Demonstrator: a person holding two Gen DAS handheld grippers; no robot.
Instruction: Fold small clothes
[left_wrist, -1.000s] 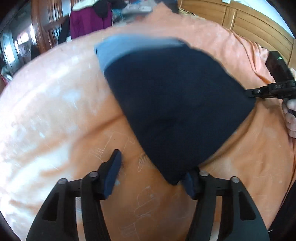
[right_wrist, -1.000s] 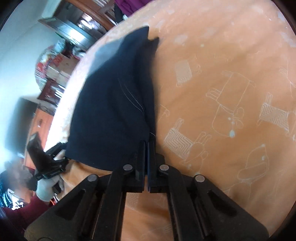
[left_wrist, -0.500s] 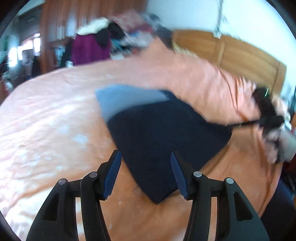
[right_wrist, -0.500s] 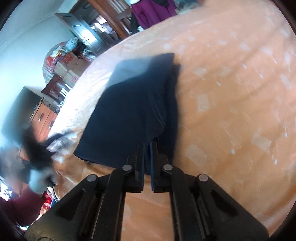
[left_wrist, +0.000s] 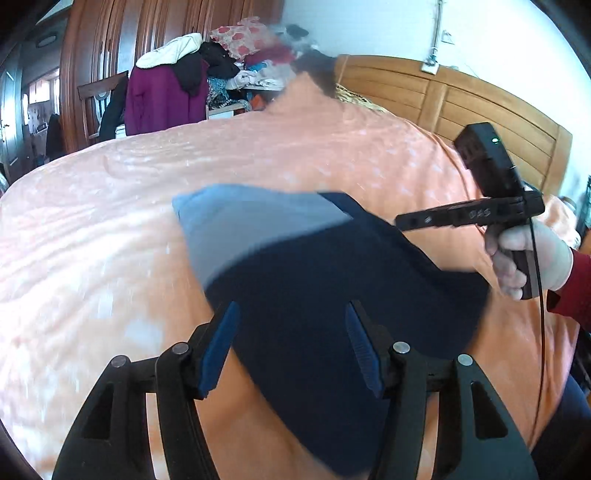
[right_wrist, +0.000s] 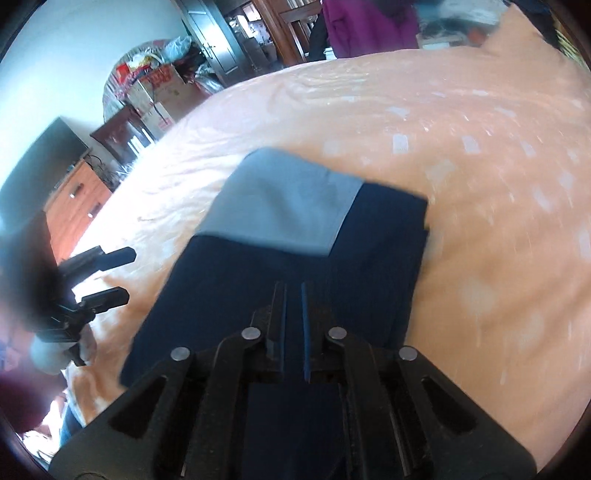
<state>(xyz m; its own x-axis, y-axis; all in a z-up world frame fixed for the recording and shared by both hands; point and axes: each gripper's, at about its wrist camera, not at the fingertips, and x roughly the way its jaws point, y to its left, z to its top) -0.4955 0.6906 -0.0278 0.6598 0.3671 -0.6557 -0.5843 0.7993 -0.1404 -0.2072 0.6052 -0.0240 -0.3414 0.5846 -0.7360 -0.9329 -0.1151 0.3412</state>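
- The dark navy garment (left_wrist: 332, 295) with a light grey-blue band (left_wrist: 251, 229) lies flat on the orange bed cover (left_wrist: 92, 229). In the left wrist view it fills the centre and lower centre of the frame, with the band toward the upper left of the cloth.
- In the right wrist view the same garment (right_wrist: 280, 266) sits in the centre, with the band (right_wrist: 284, 206) at its far end. Along its right side a second layer shows, so it seems to be folded once already.
- The left hand-held gripper (left_wrist: 291, 343) is released: its blue pads (left_wrist: 218, 347) stand wide apart and hold nothing, above the near part of the cloth.
- The right hand-held gripper (right_wrist: 293, 325) has its jaws nearly together with a thin gap between them. It looks to hold nothing, but whether cloth is caught lower between the jaws I cannot tell.
- I judge the garment to be light, soft and limp. It will sag and bend wherever it is not supported, and it is not fragile.
- The best places to take hold are, I think, the two near corners or the near edge, one for each hand-held gripper, pinching all layers together.
- The bed is soft, so a pinch may catch the bed cover as well; a shallow grip at the edge seems safer.
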